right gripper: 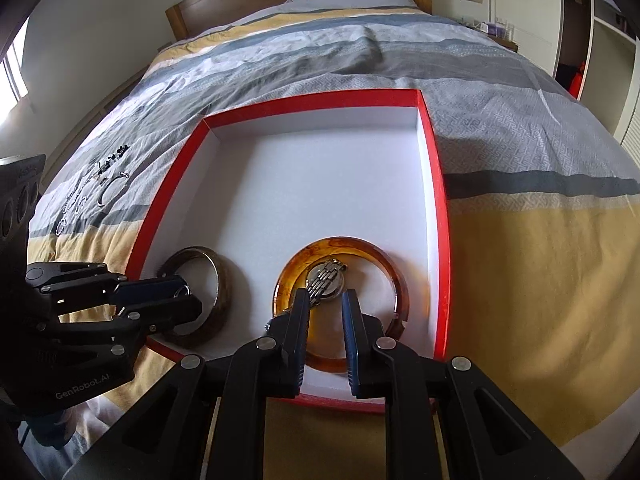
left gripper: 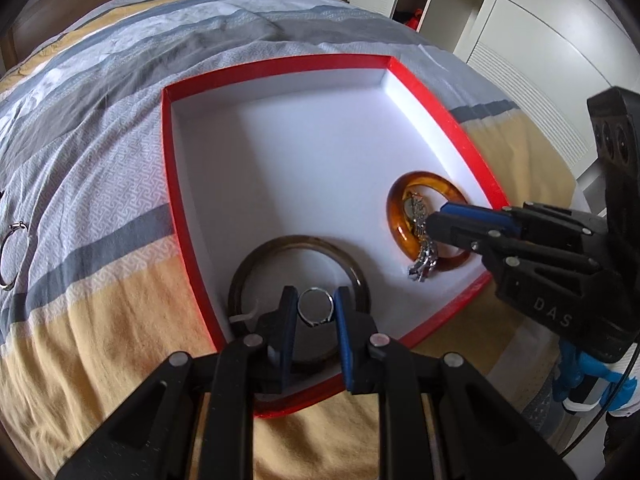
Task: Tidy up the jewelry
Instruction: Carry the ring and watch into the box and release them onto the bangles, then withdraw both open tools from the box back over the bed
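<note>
Left wrist view: placing step, left tongs (left gripper: 316, 307) pinching small silver ring (left gripper: 316, 307) over dark bangle (left gripper: 298, 254) in red box (left gripper: 436, 100), right tongs (right gripper: 326, 298) pinching watch (right gripper: 326, 280) over amber bangle (right gripper: 340, 256); next, spread and let go.

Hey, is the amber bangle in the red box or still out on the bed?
In the box. The amber bangle lies flat on the white floor of the red box, near its right wall, with a silver watch inside its ring.

- Bed (right gripper: 520, 248), covered by a quilt striped grey, white and yellow; wooden headboard (right gripper: 288, 4) at the far end.
- Red box (right gripper: 436, 200) with white inside lies on the quilt, near the foot of the bed.
- Left of the box, on the quilt: thin metal hoop (left gripper: 12, 256), chains and small loose pieces (right gripper: 96, 184).
</note>
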Demonstrator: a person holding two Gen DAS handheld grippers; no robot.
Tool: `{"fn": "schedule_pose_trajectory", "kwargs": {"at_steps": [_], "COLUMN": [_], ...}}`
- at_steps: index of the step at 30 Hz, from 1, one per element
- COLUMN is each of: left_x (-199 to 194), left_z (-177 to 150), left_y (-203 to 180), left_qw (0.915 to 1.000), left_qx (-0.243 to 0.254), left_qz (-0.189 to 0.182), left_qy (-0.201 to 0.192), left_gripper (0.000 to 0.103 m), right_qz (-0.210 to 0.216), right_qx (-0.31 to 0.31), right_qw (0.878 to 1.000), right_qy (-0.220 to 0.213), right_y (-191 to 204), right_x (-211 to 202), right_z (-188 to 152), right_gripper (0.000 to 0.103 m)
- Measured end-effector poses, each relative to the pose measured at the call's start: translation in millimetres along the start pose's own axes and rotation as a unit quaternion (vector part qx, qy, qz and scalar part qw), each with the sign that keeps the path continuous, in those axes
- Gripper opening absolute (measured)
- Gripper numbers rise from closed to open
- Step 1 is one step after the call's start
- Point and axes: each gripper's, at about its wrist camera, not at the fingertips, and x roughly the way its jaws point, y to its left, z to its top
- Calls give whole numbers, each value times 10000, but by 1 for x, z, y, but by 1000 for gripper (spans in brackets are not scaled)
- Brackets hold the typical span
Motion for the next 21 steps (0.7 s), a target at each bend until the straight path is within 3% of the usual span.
{"fn": "schedule_pose_trajectory", "kwargs": {"at_steps": [6,11,21], "left_x": [-2,-13,-74], "left_z": [0,0,-9], "left_y": [-1,-5,-25], "left_qw": [10000,9999,9965], "left_qx": [-46,-67,8], "left_qz": [36,78,602], "left_qy": [28,-49,-573], "left_gripper": [18,36,38], "right_qz": [48,17,-209], "right_qx": [128,193,288], "right_qw": [9999,9997,9983], "right_qy": [-13,-126,-455], "right_y": [-3,0,4], "right_x": [-3,-20,-80], "right_z": [-2,-8,-19], "right_gripper": [19,28,36]}}
